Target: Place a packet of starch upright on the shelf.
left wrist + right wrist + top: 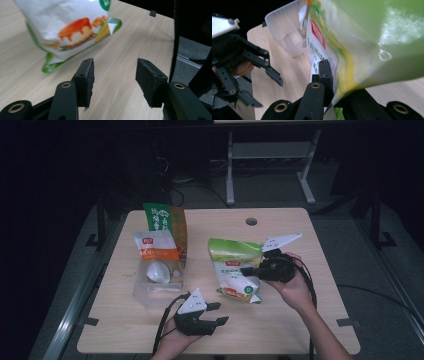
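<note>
Green-and-white plastic snack pouch (235, 270) clamped edgewise in right gripper (251, 270); grip to be kept firm. Left gripper (217, 313) half open, empty, just below it.

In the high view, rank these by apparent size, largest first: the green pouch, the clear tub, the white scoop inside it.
1. Green pouch, though it is lifted nearer the camera, so its lead over the tub is unsure.
2. Clear tub.
3. White scoop, clearly smallest.
</note>
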### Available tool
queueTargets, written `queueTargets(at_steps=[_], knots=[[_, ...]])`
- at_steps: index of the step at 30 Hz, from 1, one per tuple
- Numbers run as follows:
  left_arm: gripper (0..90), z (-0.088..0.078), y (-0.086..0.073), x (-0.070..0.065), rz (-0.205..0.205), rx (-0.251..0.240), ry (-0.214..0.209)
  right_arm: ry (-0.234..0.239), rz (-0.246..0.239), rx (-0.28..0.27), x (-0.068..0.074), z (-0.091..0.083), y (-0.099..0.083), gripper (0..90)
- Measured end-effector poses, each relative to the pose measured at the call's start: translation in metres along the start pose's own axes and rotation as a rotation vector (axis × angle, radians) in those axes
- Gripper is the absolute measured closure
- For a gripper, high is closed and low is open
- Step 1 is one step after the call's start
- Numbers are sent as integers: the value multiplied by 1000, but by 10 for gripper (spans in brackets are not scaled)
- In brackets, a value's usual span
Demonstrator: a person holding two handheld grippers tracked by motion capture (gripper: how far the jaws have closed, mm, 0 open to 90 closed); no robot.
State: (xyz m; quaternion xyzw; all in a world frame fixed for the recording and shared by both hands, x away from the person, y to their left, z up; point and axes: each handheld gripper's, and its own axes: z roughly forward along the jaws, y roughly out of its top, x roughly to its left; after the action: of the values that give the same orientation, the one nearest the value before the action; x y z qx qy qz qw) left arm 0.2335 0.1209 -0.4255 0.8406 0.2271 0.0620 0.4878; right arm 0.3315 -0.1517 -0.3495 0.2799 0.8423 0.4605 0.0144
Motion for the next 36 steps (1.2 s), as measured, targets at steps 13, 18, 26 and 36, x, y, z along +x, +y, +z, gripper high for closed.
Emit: queueTargets(at_steps=[13, 18, 26, 36], knots=[[433, -6, -8, -10, 13, 8, -34, 26, -44, 3, 11, 10, 33, 889], [416, -7, -11, -13, 29, 16, -45, 37, -59, -2, 15, 13, 44, 890], [403, -6, -12, -15, 42, 11, -43, 52, -84, -5, 22, 18, 63, 890], [400, -7, -12, -16, 29, 8, -42, 66, -124, -6, 26, 25, 78, 891]])
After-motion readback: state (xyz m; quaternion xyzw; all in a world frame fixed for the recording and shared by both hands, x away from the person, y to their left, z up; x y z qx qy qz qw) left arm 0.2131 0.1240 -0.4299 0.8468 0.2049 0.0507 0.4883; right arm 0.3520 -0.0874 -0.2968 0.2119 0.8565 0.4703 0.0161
